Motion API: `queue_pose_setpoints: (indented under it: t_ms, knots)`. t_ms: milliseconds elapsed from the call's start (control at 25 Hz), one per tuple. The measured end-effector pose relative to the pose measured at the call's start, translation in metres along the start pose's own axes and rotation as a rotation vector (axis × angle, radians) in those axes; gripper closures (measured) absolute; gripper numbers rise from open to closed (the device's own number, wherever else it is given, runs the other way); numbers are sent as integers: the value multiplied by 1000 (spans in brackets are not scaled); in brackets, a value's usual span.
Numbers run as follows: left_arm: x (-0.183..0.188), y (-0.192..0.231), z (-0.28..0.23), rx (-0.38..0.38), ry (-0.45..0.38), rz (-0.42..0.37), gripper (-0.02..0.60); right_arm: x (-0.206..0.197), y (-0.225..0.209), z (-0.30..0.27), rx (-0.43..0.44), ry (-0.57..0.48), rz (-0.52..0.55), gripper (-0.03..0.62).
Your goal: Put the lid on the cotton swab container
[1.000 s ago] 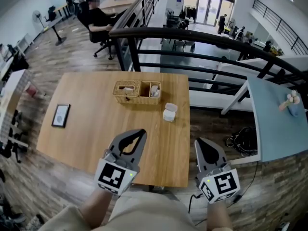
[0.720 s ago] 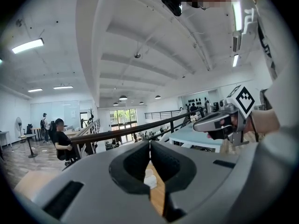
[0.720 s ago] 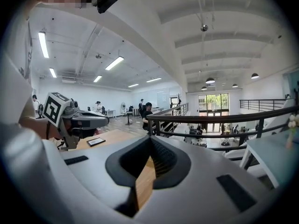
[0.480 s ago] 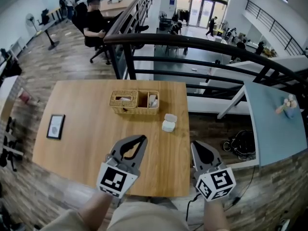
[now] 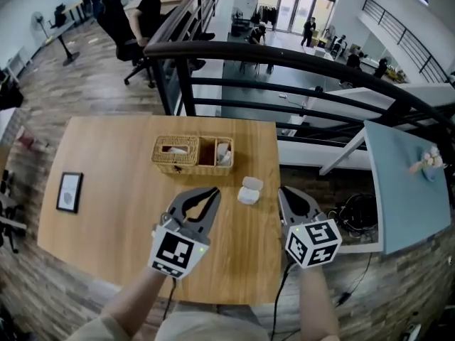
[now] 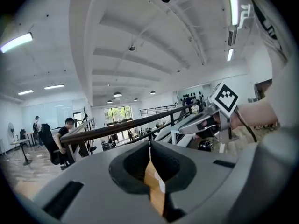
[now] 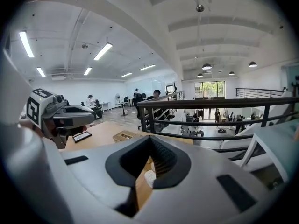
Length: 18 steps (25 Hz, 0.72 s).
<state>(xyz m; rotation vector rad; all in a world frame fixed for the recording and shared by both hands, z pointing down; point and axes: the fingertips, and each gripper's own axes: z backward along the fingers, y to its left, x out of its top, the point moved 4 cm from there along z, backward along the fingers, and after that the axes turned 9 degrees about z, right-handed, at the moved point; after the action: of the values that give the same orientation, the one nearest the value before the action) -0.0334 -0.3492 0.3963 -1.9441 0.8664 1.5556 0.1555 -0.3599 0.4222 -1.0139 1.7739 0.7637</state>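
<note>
The left gripper (image 5: 212,192) sits lower centre-left in the head view. Its jaws are closed tip to tip with nothing between them, and its marker cube (image 5: 176,253) faces up. The right gripper (image 5: 283,190) sits lower centre-right, jaws likewise closed and empty, its own cube (image 5: 313,242) tilted. Both point toward the top of the frame, side by side but apart. The forearms (image 5: 135,302) enter from the bottom edge.

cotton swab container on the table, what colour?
White. The cotton swab container shows best in the head view.
</note>
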Motion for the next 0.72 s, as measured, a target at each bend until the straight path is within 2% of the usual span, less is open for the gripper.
queue_pose_setpoints:
  t_ms: [280, 440, 600, 720]
  knots:
    - [-49, 20, -57, -40, 15, 31, 555, -55, -32, -76, -10, 105, -40, 568]
    - [-77, 32, -84, -46, 34, 7, 555, -89, -43, -114, 9, 163, -56, 568]
    - [-107, 33, -105, -63, 67, 83, 555, -119, -46, -142, 28, 205, -90, 568]
    - [-126, 30, -115, -74, 94, 99, 555, -133, -48, -155, 48, 220, -130, 568]
